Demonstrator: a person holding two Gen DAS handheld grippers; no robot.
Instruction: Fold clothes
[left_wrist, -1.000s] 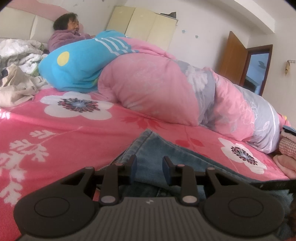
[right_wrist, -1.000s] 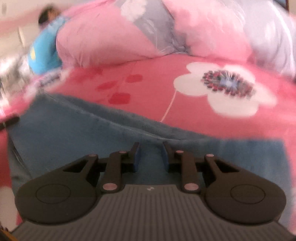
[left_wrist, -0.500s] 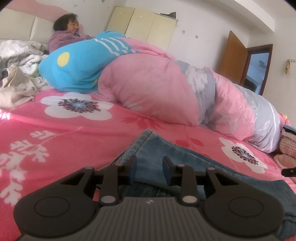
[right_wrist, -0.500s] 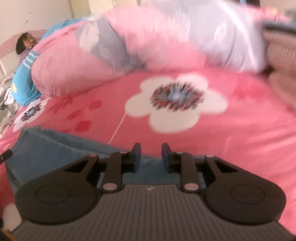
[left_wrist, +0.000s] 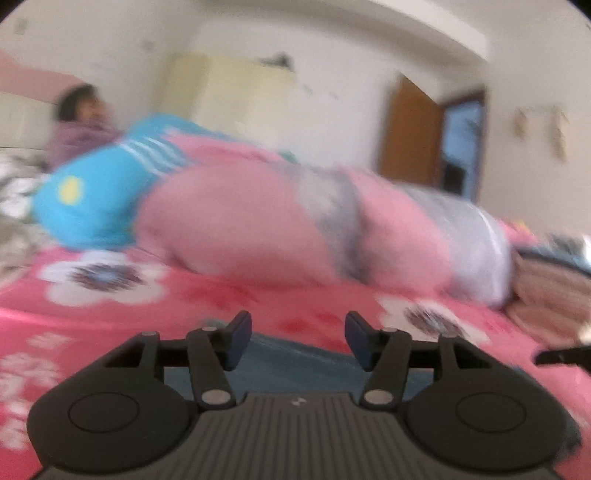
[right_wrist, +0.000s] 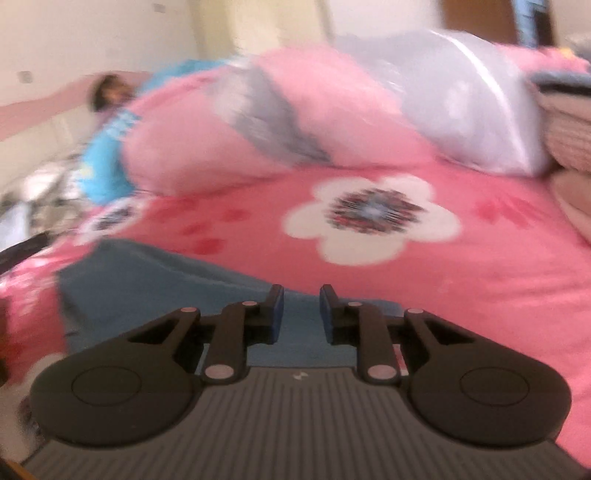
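A pink floral bedsheet is filling both views, a rolled quilt lying across mid-frame. The jeans are lying lower left. Only the left view is showing the door. The left gripper is opening wide over denim, gripping nothing; the right gripper is standing narrow, pinching nothing.

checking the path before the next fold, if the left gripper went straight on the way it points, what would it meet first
Likely the blue denim jeans lying just ahead of the left gripper, whose jaws are opening, then the pink flowered bedsheet. Blur leaves depth unclear.
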